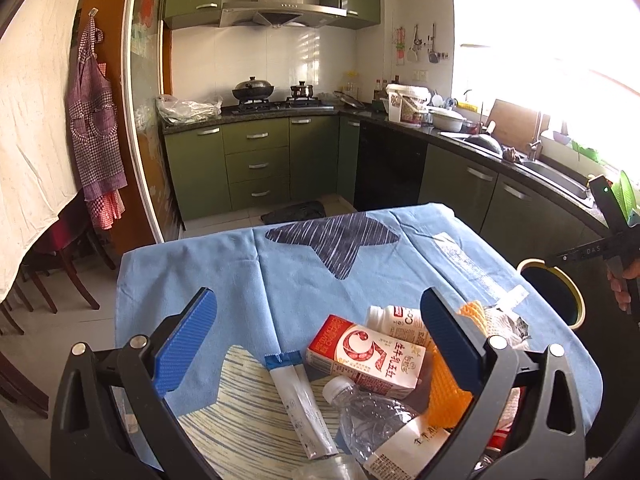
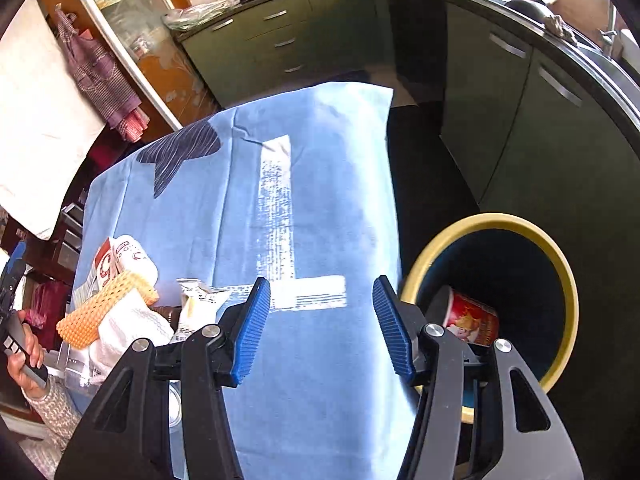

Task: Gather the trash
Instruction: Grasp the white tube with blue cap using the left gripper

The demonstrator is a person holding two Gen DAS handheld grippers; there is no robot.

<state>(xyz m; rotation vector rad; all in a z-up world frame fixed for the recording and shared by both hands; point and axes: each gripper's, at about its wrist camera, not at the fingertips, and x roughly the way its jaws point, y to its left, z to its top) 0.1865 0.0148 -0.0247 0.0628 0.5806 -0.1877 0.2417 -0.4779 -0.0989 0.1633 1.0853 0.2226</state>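
The left gripper hangs over the trash heap on the blue tablecloth, its jaws spread wide and holding nothing — between them lie a red-and-white milk carton, a clear plastic bottle, a white tube and an orange foam net. The right gripper is likewise wide apart and empty, above bare cloth near the table's edge. Just beside that edge stands the yellow-rimmed bin, with a red cup lying inside.
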